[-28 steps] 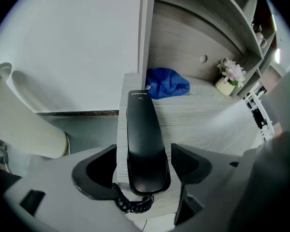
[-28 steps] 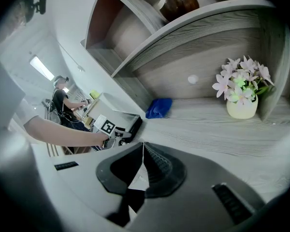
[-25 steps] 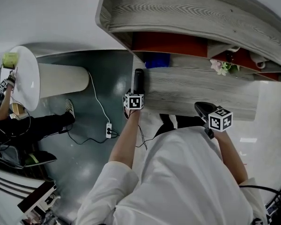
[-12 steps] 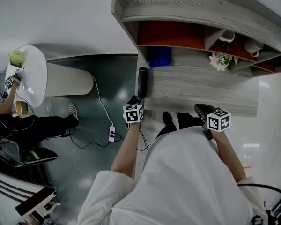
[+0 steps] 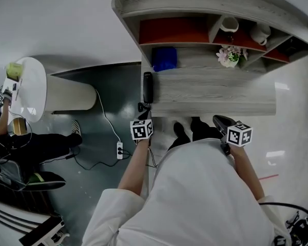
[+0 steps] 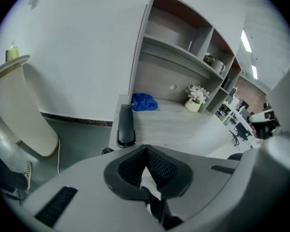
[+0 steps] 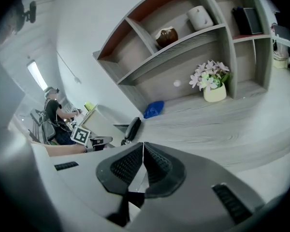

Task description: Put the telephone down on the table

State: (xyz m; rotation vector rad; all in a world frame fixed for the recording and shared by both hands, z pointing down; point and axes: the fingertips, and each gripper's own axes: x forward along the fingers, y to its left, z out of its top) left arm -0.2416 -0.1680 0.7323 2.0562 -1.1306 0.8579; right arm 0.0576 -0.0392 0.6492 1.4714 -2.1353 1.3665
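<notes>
- Grey, wood-grained table (image 5: 220, 96) stood under a matching curved shelf unit with red back panels; a crumpled blue cloth (image 5: 165, 58) and a small pot of pale flowers (image 5: 228, 55) sat at the back
- a slim, smooth black telephone (image 5: 148, 87), rounded at both ends, lay flat on the table along its left edge, near the front corner, with the cloth beyond it
- its long axis ran from the front edge towards the shelves, parallel to the left edge; the broader end faced the person
- the left gripper (image 6: 146, 153) had ribbed dark pads in a grey plastic shell; its jaws were pressed together on nothing
- a second earlier that gripper was right at the telephone's near end with its jaws wide; it had since drawn back off the table edge and stood apart from the telephone
- the right gripper (image 7: 143, 151) hung at the front edge, well to the right; its pads met at the tips, pinching nothing
</notes>
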